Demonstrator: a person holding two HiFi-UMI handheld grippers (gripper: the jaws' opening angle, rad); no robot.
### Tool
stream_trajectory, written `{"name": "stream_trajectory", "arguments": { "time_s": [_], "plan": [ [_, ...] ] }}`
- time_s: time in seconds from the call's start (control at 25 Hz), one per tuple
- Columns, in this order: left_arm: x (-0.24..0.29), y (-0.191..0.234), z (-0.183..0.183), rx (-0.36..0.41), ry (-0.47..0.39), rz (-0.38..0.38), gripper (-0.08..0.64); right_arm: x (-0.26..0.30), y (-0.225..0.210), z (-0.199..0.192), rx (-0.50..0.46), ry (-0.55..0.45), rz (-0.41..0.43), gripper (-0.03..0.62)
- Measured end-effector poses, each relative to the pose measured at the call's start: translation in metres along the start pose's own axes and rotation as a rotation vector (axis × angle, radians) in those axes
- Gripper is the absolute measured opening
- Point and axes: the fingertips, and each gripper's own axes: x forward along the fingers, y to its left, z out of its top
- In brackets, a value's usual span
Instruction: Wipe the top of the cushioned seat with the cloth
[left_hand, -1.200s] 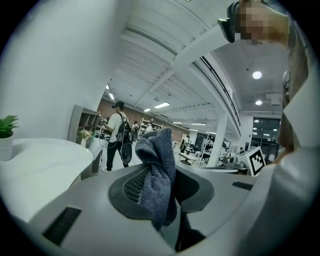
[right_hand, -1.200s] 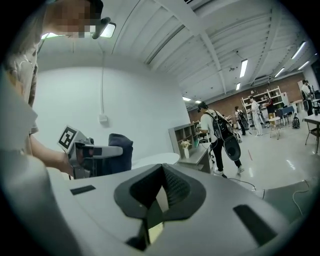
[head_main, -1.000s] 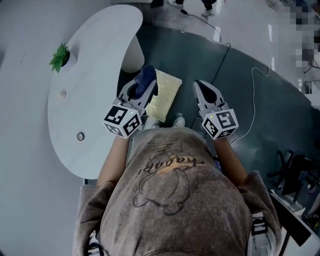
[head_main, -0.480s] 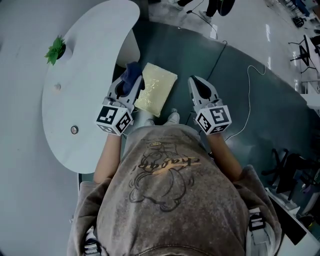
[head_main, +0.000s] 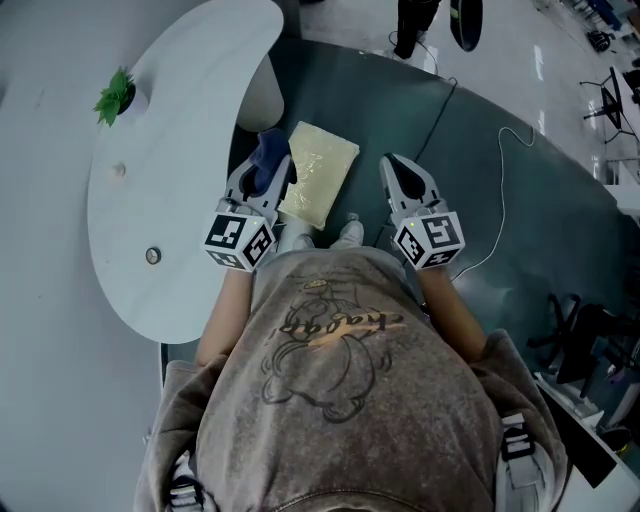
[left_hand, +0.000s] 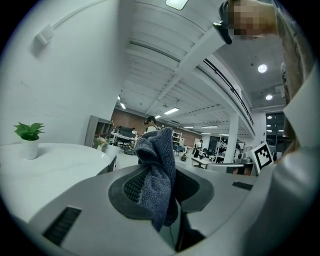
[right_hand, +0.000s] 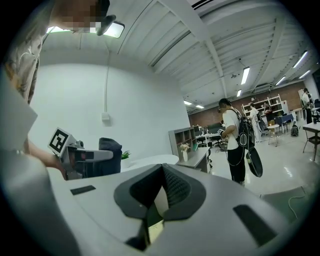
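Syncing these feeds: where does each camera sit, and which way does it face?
Head view: on the head, facing steeply down: seat, left gripper, right gripper, shirt.
Left gripper view: on that gripper, facing outward along jaws clamping the cloth; shirt at right.
Right gripper view: likewise, jaws shut; shirt at left.
All share the cloth.

- Open-plan office or lab, shown by a white curved counter (head_main: 180, 130) carrying a small potted plant (head_main: 115, 97)
- Beyond the counter: shelving (right_hand: 185, 136), ceiling strip lights (right_hand: 244, 76), brick back wall (left_hand: 131, 120)
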Motion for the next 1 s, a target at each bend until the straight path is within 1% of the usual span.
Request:
{"name": "stream_trajectory", "arguments": {
  "time_s": [0.44, 0.6, 1.0],
  "plan": [
    [-0.005, 0.007, 0.009, -0.004, -0.016, 0.022, 0.1, -0.004, -0.002, 0.001, 0.011, -0.005, -0.015, 0.005],
    [-0.006, 0.011, 0.011, -0.034, -0.025, 0.03, 0.1, -0.003, -0.001, 0.0, 0.014, -0.003, -0.02, 0.005],
    [-0.006, 0.021, 0.008, -0.049, -0.017, 0.036, 0.1, 0.005, -0.002, -0.001, 0.019, 0.003, -0.028, 0.005]
  ]
}}
